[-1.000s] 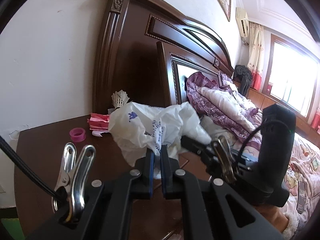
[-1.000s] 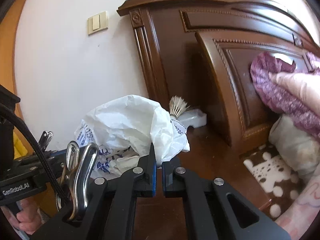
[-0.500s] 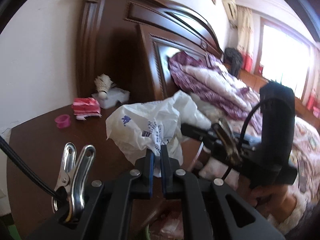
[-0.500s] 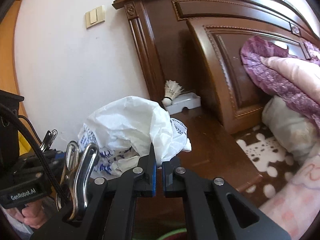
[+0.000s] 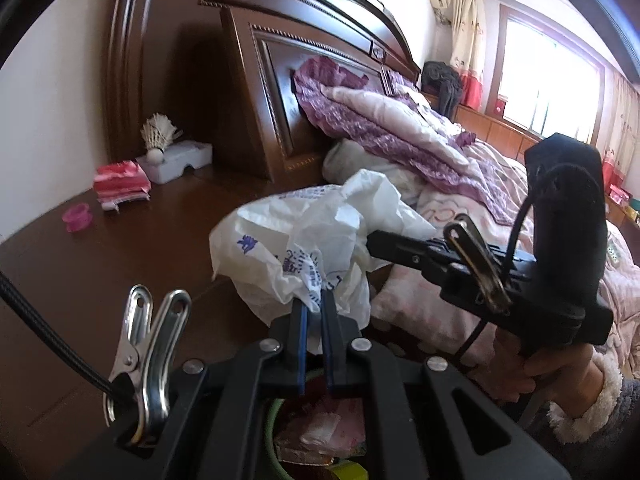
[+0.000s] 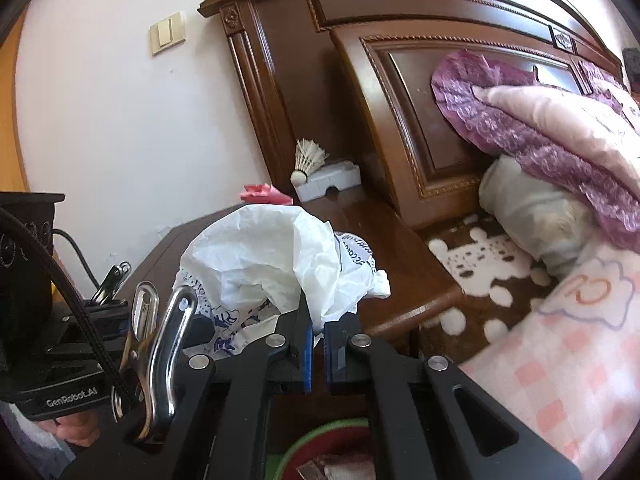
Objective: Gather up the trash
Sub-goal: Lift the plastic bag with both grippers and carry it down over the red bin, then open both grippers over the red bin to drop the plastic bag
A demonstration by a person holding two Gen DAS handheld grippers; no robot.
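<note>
Plastic bag (image 5: 308, 236): white, crumpled, printed in blue; the print is creased and mostly unreadable, apart from some digits on a fold in the right wrist view. Held in the air between both grippers, over the front edge of the nightstand (image 5: 120, 264) and above a green-rimmed bin (image 6: 320, 436).

Left gripper (image 5: 314, 312): blue-padded jaws narrowed onto a lower fold of the bag. Its body, seen from the right wrist view, bears white lettering "GenRobot.AI".

Right gripper (image 6: 316, 328): jaws likewise pinched on a fold of the bag at its other side. A hand (image 5: 532, 372) in a fleecy white cuff grips its handle.

Bin: below the grippers, holding pink and pale wrappers; only part of the rim shows.

Nightstand: dark brown wood, beside the bed (image 5: 480, 184). At its back, near the wall:
- shuttlecock (image 5: 158, 136), white, cork down, leaning on a white box (image 5: 180, 160);
- stack of pink-and-red striped packets (image 5: 120, 186), just beside the box;
- small pink ring-shaped item (image 5: 78, 218), apart from the stack.

Headboard (image 6: 400, 80): carved dark wood, with purple and pink bedding piled against it.

Wall: white, with a beige light switch (image 6: 168, 34).
</note>
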